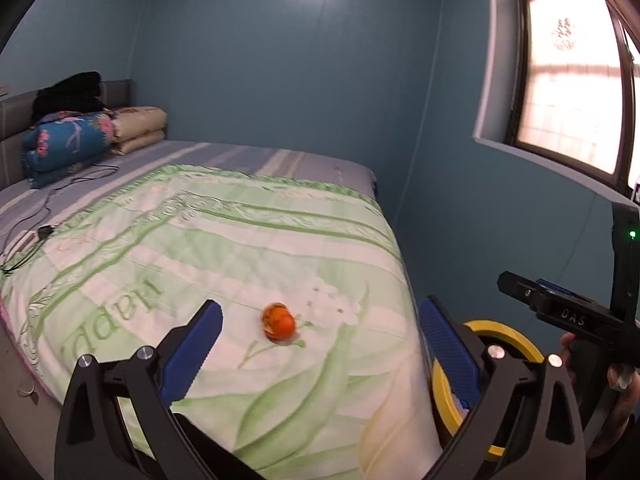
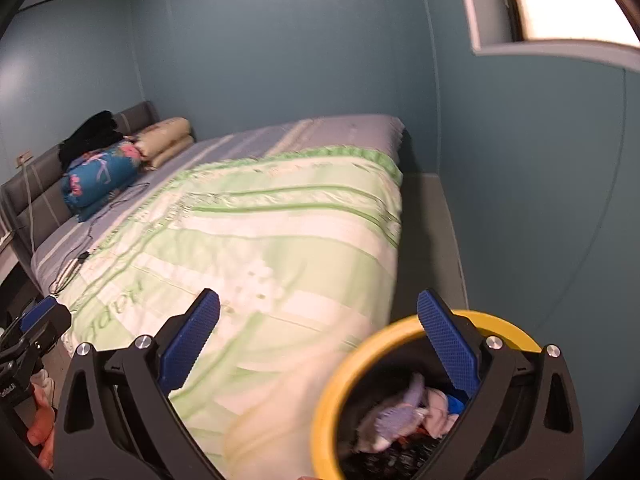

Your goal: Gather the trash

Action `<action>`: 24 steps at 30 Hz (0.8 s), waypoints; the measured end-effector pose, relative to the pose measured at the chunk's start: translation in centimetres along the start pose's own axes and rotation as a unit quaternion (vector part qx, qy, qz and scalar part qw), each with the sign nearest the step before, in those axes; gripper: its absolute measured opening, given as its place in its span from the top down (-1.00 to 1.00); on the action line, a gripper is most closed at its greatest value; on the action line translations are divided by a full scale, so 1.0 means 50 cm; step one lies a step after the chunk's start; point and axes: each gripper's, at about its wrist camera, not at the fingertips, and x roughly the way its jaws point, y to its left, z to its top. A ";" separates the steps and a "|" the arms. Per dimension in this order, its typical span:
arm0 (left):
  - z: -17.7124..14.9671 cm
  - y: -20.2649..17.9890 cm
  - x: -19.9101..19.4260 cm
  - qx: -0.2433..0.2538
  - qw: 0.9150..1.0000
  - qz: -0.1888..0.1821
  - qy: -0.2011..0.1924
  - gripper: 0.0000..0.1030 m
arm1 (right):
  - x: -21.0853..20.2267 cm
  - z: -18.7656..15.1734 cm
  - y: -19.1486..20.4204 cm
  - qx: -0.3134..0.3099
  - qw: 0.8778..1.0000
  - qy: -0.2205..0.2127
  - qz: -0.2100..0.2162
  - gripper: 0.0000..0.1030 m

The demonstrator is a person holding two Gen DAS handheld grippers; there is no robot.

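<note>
The remaining trash item, an orange peel point(image 1: 278, 322), lies on the green-and-white quilt point(image 1: 224, 240) near the foot of the bed, well apart from the pillows. It is judged light, soft and easily crushed; it should be taken across its curled sides with light pressure. The yellow-rimmed bin point(image 2: 400, 334) stands beside the bed and already contains crumpled scraps. The left gripper point(image 1: 320, 344) is fully open and holds nothing. The right gripper point(image 2: 318, 340) is likewise fully open and empty, above the bin.
</note>
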 end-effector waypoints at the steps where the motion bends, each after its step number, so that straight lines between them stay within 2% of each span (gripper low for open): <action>1: 0.002 0.008 -0.014 -0.001 1.000 0.010 -0.008 -0.84 | -0.007 0.002 0.016 -0.003 1.000 -0.007 0.000 -0.84; 5: 0.005 0.038 -0.067 -0.003 0.998 0.057 -0.039 -0.84 | -0.034 0.009 0.071 -0.023 0.999 -0.035 -0.010 -0.84; 9: 0.004 0.056 -0.118 -0.014 0.995 0.083 -0.056 -0.84 | -0.069 0.002 0.119 -0.047 0.996 -0.072 -0.027 -0.84; 16: -0.002 0.058 -0.192 -0.017 0.986 0.138 -0.087 -0.84 | -0.115 -0.017 0.174 -0.058 0.992 -0.113 -0.023 -0.84; 20: -0.006 0.064 -0.223 -0.036 0.984 0.144 -0.096 -0.84 | -0.127 -0.034 0.187 -0.063 0.990 -0.125 -0.027 -0.84; 24: -0.009 0.060 -0.246 -0.034 0.981 0.156 -0.111 -0.84 | -0.126 -0.050 0.198 -0.069 0.989 -0.123 -0.031 -0.84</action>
